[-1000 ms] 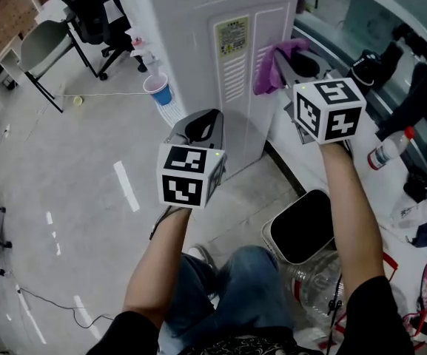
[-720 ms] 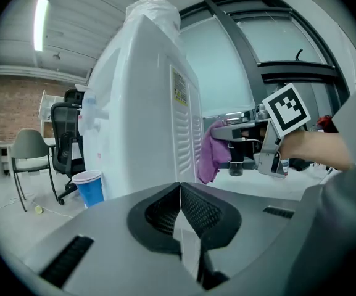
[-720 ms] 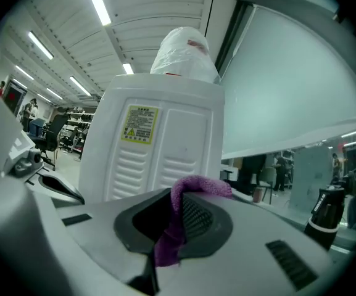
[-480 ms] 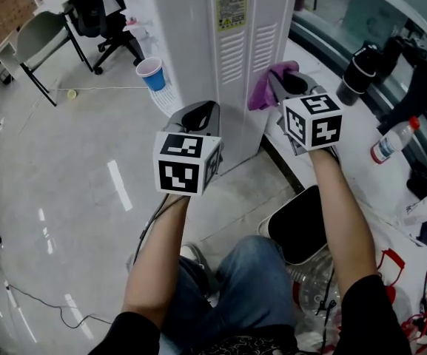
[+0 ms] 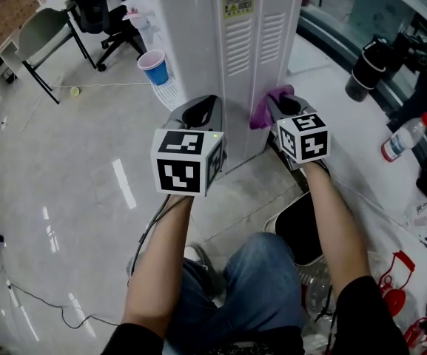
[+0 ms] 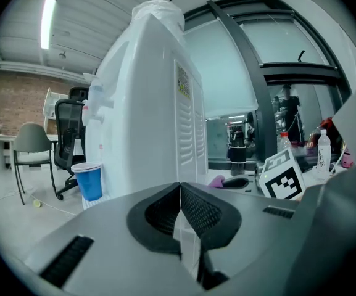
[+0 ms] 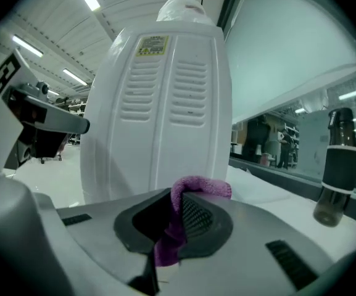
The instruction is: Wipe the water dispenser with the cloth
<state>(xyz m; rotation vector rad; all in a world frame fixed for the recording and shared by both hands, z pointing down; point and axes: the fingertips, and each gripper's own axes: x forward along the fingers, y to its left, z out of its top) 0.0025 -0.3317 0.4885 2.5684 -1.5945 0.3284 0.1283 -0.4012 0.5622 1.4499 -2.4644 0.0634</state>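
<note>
The white water dispenser (image 5: pixel 228 50) stands ahead with its vented back panel (image 7: pixel 165 110) facing me. My right gripper (image 5: pixel 278 108) is shut on a purple cloth (image 5: pixel 265 108), held low against the panel's lower right part. The cloth (image 7: pixel 193 193) folds over the right gripper's (image 7: pixel 176 209) jaws. My left gripper (image 5: pixel 202 113) hovers beside the dispenser's lower left corner, shut with nothing in it; in the left gripper view its pads (image 6: pixel 193 211) meet in front of the dispenser (image 6: pixel 150 110).
A blue paper cup (image 5: pixel 155 68) sits under the dispenser's tap side. Office chairs (image 5: pixel 87 13) stand at the far left. A black bin (image 5: pixel 302 224) is by my right knee. Bottles (image 5: pixel 404 137) and a dark flask (image 5: pixel 367 66) lie on the white surface at right.
My right gripper has slid the purple cloth down the back panel, from about mid height to near the base. The left gripper has stayed nearly in place.
</note>
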